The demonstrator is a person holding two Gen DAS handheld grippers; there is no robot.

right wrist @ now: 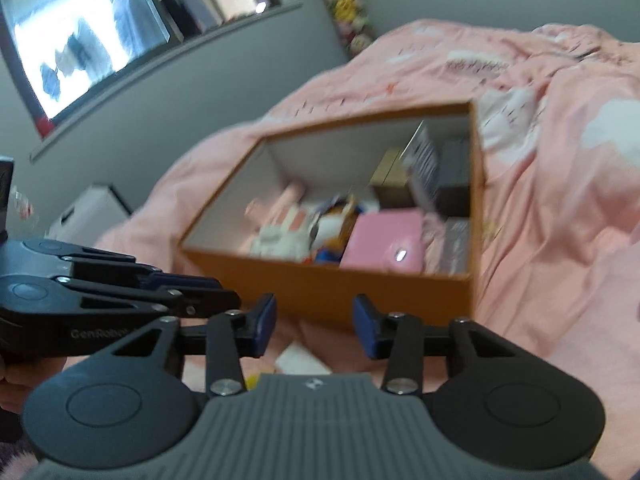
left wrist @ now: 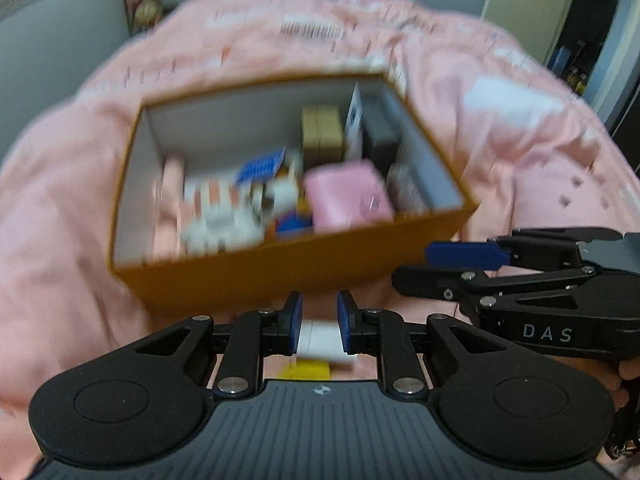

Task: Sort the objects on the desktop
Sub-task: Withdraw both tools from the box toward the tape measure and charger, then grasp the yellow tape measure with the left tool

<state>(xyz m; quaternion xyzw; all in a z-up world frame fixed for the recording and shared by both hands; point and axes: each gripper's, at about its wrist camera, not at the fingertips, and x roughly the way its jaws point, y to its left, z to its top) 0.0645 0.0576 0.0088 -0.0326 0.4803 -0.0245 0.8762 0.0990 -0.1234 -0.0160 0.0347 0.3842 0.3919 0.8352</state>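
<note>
An orange box point(left wrist: 304, 268) with white inner walls sits on pink bedding point(left wrist: 60, 208); it also fills the middle of the right wrist view point(right wrist: 332, 288). Inside lie a pink case point(left wrist: 346, 196), a tan box point(left wrist: 322, 136), a dark grey box point(left wrist: 380, 136) and several blurred small items. My left gripper point(left wrist: 319, 320) hangs just in front of the box's near wall, narrowly open, nothing between its pads. My right gripper point(right wrist: 316, 324) is open wider and empty, also before that wall. A white card point(right wrist: 300, 358) and a yellow item point(left wrist: 308, 370) lie on the bedding under both grippers.
The two grippers are side by side: the right gripper point(left wrist: 414, 266) reaches in from the right, the left gripper point(right wrist: 226, 292) from the left. A window point(right wrist: 92, 32) and a white bin point(right wrist: 88, 212) are beyond the bed. A hand point(left wrist: 628, 372) holds the right tool.
</note>
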